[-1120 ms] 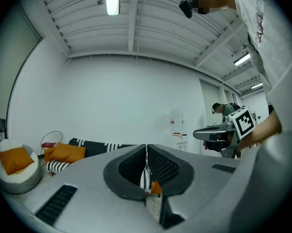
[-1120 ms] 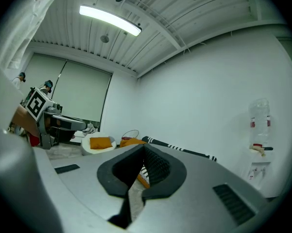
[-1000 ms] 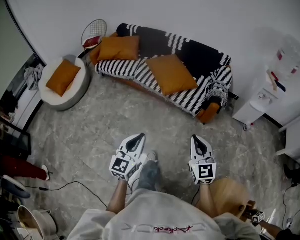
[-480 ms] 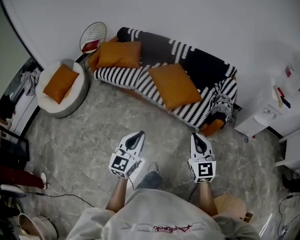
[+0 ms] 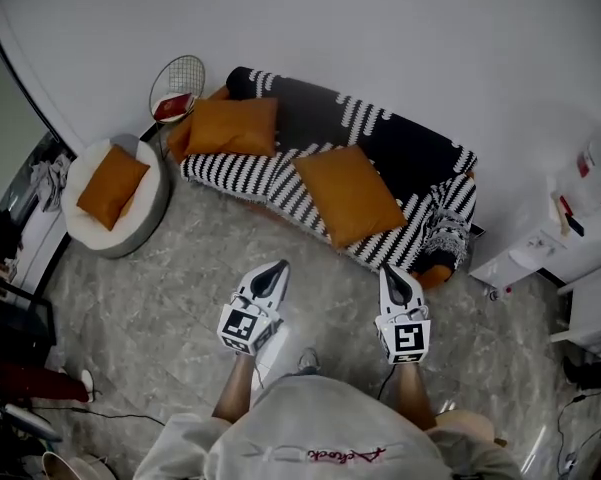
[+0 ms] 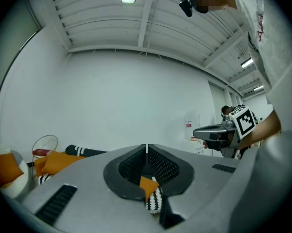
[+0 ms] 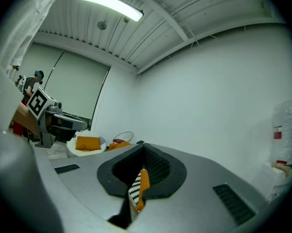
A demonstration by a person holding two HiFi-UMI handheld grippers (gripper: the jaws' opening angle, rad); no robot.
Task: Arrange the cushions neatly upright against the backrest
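A sofa (image 5: 400, 148) under a black-and-white striped cover stands against the white wall. One orange cushion (image 5: 232, 126) leans on the backrest at the sofa's left end. A second orange cushion (image 5: 348, 193) lies flat on the seat, right of the middle. A third orange cushion (image 5: 111, 186) rests on the round white seat (image 5: 148, 208) left of the sofa. My left gripper (image 5: 277, 266) and right gripper (image 5: 389, 271) hover side by side over the floor, short of the sofa. Both are shut and empty. In the left gripper view the jaws (image 6: 146, 147) meet, as do those in the right gripper view (image 7: 144, 147).
A racket (image 5: 177, 76) leans on the wall behind the sofa's left end. A white cabinet with a water dispenser (image 5: 545, 243) stands at the right. Cables and clutter (image 5: 20, 398) lie at the lower left. Marble floor (image 5: 180, 268) lies between me and the sofa.
The person has stepped forward, so the sofa sits closer and more central. Both grippers keep their place in front of the body and stay shut.
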